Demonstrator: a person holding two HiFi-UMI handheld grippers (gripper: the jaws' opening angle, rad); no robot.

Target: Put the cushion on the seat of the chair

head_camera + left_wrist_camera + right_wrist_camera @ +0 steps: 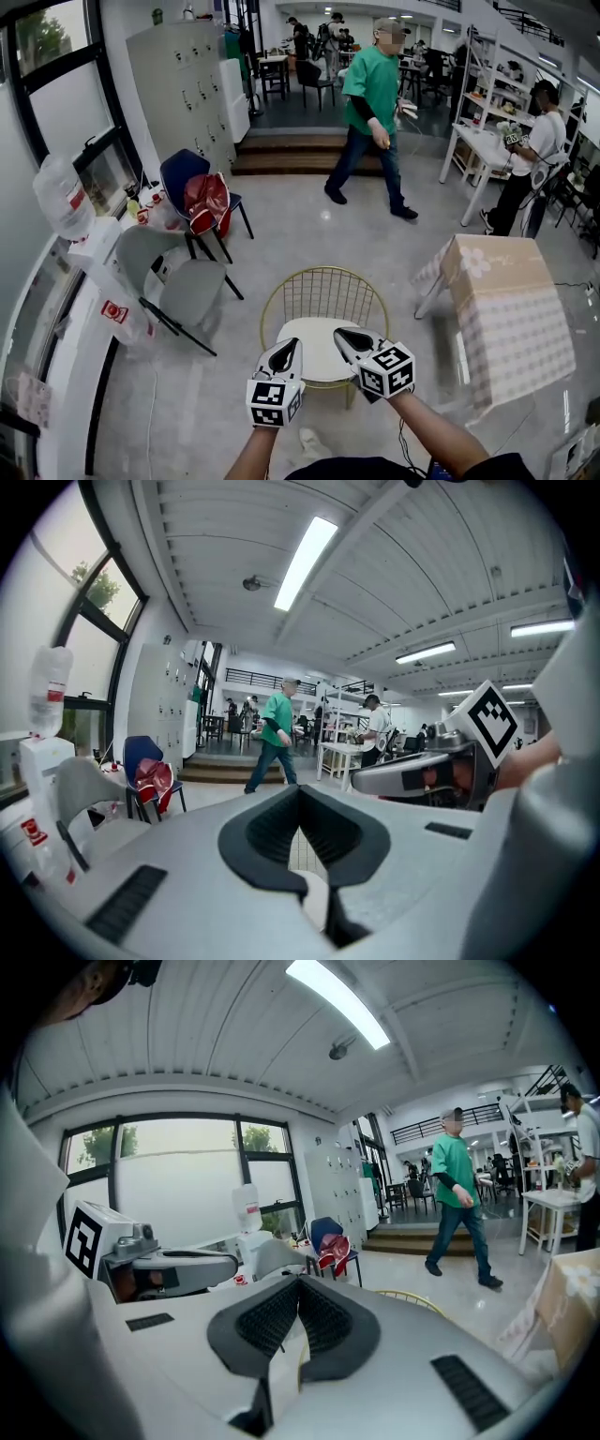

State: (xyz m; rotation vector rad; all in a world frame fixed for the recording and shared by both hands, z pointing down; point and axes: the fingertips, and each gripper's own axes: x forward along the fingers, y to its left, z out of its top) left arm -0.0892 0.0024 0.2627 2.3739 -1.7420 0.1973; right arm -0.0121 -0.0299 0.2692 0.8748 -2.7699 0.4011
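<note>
Gold wire chair [323,281], round back, in the middle of the floor. White round cushion [317,349] lies flat on its seat. The cushion's near edge is covered by both grippers and the chair's legs are mostly hidden under the seat.

Left gripper [284,356] hangs over the cushion's left part, jaws pressed together with nothing between them. The left gripper view confirms it: left gripper [300,789] tips meet, and only a sliver of white cushion and wire back shows through the slot below.

Right gripper [352,339] is over the cushion's right part. In its own view the right gripper [298,1281] has its pads closed at the tip. The pale strip in the slot reads as the cushion behind, hard to be sure. The chair's rim [412,1299] peeks out to the right.

Whether either gripper touches the cushion can't be told from above. Both forearms are cut off at the bottom edge.

Around:
- table with checked cloth [511,309] on the right, legs mostly hidden
- grey chair [178,277] on the left
- blue chair [180,171] holding a red bag [206,202]
- person in green top [375,89] walking at the back
</note>
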